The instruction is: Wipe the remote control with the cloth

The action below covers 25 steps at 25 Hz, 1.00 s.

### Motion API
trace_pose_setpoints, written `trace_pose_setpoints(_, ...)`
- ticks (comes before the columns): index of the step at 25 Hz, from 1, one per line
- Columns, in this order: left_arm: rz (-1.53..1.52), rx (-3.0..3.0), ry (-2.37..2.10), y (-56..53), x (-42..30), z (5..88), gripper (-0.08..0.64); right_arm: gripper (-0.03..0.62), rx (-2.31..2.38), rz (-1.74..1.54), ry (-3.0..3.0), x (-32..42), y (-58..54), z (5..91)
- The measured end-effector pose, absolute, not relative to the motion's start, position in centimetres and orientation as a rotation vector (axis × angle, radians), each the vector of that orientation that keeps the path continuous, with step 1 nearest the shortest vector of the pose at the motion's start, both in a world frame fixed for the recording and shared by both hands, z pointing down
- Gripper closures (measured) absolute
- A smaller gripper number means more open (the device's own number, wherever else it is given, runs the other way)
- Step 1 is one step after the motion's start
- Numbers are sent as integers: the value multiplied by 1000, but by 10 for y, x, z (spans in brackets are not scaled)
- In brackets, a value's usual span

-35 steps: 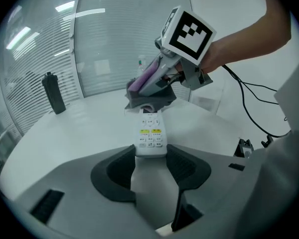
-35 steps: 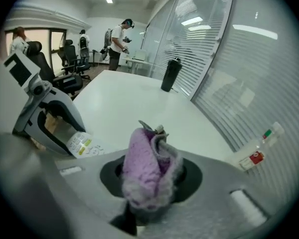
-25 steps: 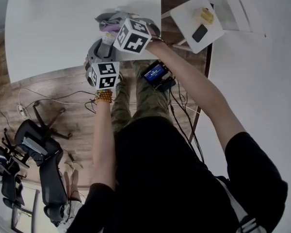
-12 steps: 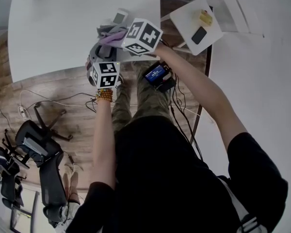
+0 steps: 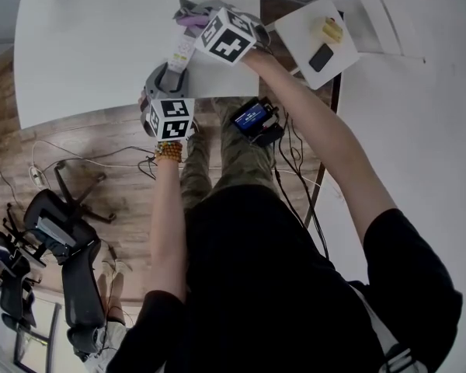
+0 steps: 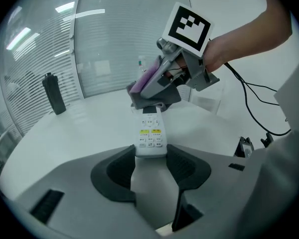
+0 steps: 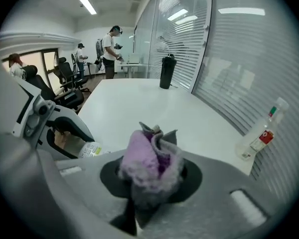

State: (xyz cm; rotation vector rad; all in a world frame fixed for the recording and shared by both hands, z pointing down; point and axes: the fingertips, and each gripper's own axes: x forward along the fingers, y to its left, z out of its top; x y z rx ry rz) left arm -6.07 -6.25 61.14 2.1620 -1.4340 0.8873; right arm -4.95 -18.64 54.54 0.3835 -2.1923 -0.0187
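1. The left tool (image 6: 150,156) slants down, its jaws pinching the near end of the remote (image 6: 149,131) at the near edge of the tabletop (image 5: 101,45).
2. The right arm reaches forward. The right tool (image 7: 150,176) tilts down, clamped on the purple cloth (image 7: 147,158), which seems to touch the remote's far end.

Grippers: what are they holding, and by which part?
Left gripper clamps the remote control by its near end; right gripper grips the bunched cloth low down.
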Motion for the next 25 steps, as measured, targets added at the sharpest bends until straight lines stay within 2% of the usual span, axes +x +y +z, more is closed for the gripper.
trace_pose_setpoints(5, 862, 2173, -1453, -65, -60, 611, 354, 531, 290, 141, -2202, -67, -155, 568)
trace_pose_setpoints(20, 892, 2152, -1431, -68, -57, 616, 354, 534, 158, 312, -2228, -85, -89, 566)
trace_pose_setpoints(25, 890, 2151, -1434, -68, -60, 614, 354, 534, -83, 549, -2282, -87, -61, 553)
